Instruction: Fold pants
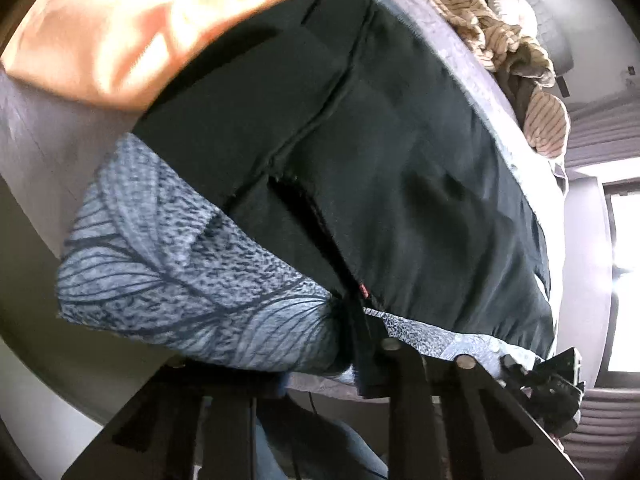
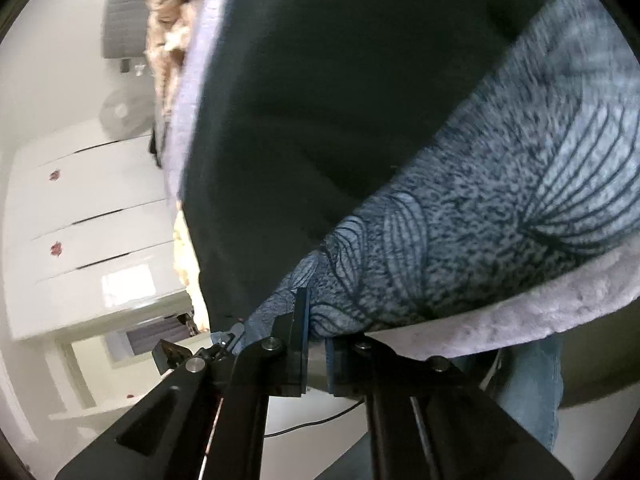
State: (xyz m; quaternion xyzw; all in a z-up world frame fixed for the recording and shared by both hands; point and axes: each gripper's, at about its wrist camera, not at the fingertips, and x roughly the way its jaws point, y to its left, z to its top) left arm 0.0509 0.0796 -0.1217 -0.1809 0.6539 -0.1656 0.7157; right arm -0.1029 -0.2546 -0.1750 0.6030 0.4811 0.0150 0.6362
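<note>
Dark pants point(image 1: 380, 168) are lying spread on a bed point(image 1: 36, 140) ahead of both my grippers, over a blue leaf-print cloth point(image 1: 168, 264). My left gripper point(image 1: 372, 364) is clenching the pants' near edge, beside a small red tag point(image 1: 363, 290). My right gripper point(image 2: 316, 344) is sitting with fingers slightly parted at the blue cloth's edge; whether it is grasping, I cannot tell.
</note>
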